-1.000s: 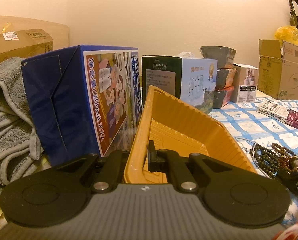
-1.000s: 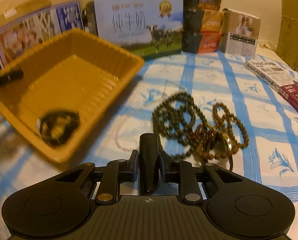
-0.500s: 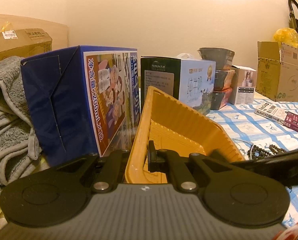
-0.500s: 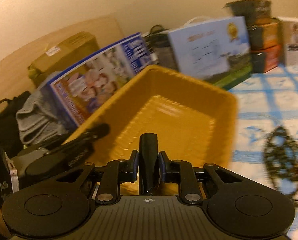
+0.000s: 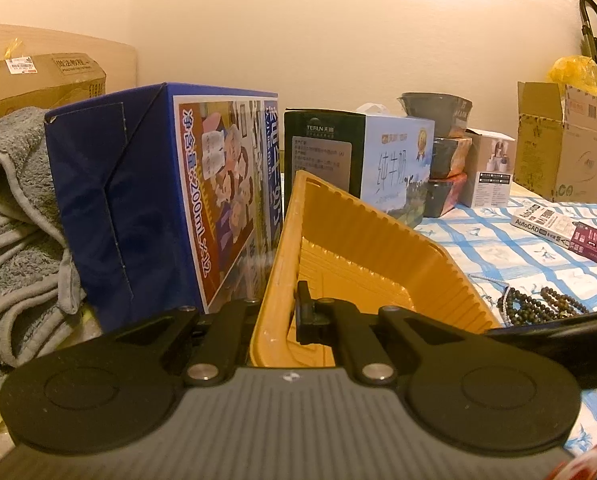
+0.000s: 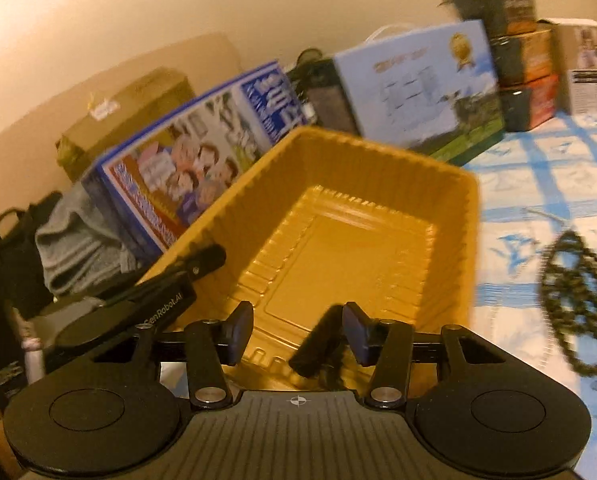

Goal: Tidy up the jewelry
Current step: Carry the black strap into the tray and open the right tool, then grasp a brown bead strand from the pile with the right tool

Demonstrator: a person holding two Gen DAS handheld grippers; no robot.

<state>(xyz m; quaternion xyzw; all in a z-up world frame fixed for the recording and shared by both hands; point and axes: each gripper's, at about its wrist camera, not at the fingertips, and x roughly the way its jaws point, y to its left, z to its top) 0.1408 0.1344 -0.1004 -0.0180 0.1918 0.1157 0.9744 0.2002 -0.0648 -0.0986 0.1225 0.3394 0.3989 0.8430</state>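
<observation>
Warm, yellowish indoor light tints both views, with the wall (image 5: 338, 20) brightest at its upper middle and fading towards the corners. The left wrist view is sharp — print on the blue carton (image 5: 202, 200) reads clearly, and a faint sheen lies on its face beside the yellow tray (image 5: 378, 240). The right wrist view is smeared by motion blur — the beads (image 6: 574, 300) right of the tray (image 6: 378, 168) are streaks, and the box lettering behind it is unreadable. Fisheye bending curves straight edges; dark vignette clips the corners.
</observation>
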